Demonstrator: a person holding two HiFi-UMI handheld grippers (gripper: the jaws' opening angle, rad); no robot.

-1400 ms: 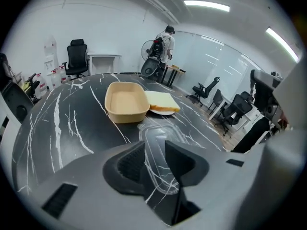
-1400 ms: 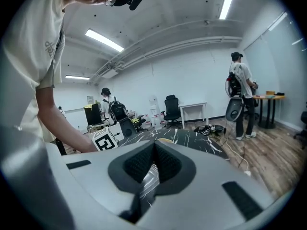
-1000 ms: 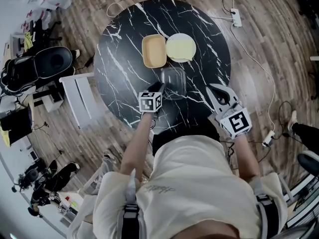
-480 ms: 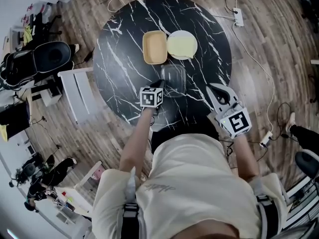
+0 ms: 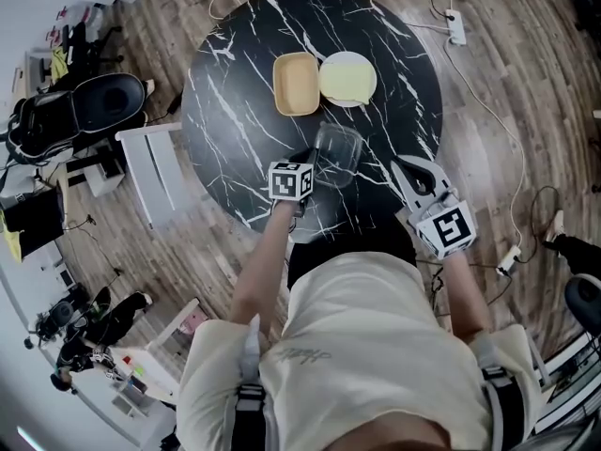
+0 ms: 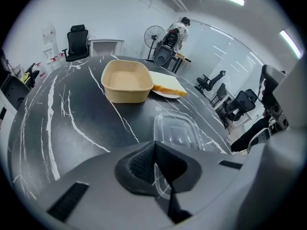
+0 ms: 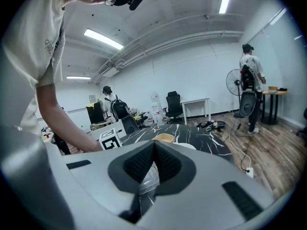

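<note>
My left tongs (image 6: 154, 146) are pinched tight on the near edge of a see-through plastic lid (image 6: 178, 130). The lid has round corners and a raised rim. It sticks out ahead of the tongs over the black worktop (image 6: 62, 123). Past it sit a tan tub (image 6: 125, 80) and bread (image 6: 165, 84). My right tongs (image 7: 154, 145) are pinched together and hold nothing.

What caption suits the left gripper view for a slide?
Left gripper shut on a clear lid; tan tray and bread beyond, on black marble table.
</note>
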